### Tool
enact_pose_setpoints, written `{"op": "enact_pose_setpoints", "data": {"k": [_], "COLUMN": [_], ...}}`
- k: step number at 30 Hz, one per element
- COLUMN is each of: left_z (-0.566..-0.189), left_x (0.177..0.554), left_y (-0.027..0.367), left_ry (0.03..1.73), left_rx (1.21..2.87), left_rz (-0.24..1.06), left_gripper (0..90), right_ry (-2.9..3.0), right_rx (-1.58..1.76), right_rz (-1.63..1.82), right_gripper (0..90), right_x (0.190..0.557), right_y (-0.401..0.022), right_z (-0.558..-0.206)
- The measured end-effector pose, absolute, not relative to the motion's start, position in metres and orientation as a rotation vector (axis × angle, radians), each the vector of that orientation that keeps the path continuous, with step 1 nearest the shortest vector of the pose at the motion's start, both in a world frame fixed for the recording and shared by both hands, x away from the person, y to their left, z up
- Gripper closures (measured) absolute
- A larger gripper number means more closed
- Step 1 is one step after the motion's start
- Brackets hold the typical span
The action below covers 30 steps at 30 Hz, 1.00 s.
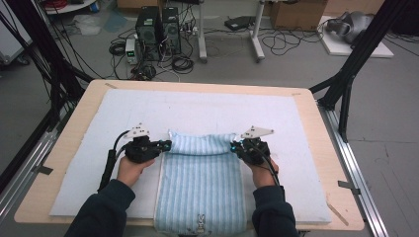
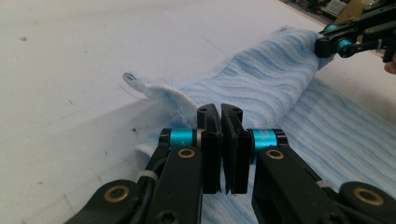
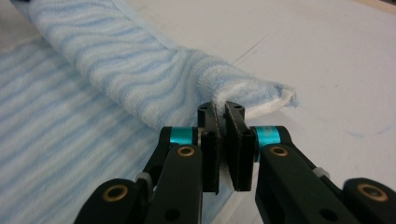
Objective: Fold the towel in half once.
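Note:
A light blue striped towel (image 1: 200, 182) lies on the pale mat, its near end hanging over the table's front edge. Its far edge is lifted into a rolled fold (image 2: 261, 84) between my two grippers. My left gripper (image 1: 166, 145) pinches the fold's left corner, jaws closed together on the cloth (image 2: 220, 114). At the fold's right corner sits my right gripper (image 1: 233, 146), also shut on the towel's edge (image 3: 221, 112). The thick fold (image 3: 116, 70) runs away from it to the left. In the left gripper view, the right gripper (image 2: 334, 44) shows at the fold's far end.
The pale mat (image 1: 207, 106) covers a wooden table (image 1: 306, 106). Black frame poles (image 1: 356, 54) stand at both back corners. Computer towers (image 1: 158, 29) and cables sit on the floor beyond the table.

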<state>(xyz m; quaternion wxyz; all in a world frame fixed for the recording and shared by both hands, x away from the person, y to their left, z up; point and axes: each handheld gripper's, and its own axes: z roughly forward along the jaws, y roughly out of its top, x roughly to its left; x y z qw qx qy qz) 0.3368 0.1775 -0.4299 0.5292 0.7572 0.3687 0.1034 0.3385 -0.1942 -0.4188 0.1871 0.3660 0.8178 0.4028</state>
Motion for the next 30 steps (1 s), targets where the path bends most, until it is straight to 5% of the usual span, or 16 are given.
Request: {"op": "enact_pose_setpoints", "data": {"k": [23,28,30], "left_z": [-0.45,-0.443,-0.438], "left_x": [0.27,0.276,0.282], "left_y": [0.187,0.195,0.201], "left_ry": [0.828,0.908,0.921], "left_rx": [1.889,1.785,1.743], "left_rz": [0.188,0.222,0.246], "left_gripper": [84.7,53.5,49.6], "right_ry": [2.357,2.319,2.283], "right_rx": [0.956,0.98,1.017], "right_rz": [1.168,1.18,1.202], "right_gripper": [82.5,67.0,63.3], "right_x": [0.261,0.258,0.261], "right_y": [-0.201,-0.202,-0.205], "right_z": [-0.43,-0.428,-0.423]}}
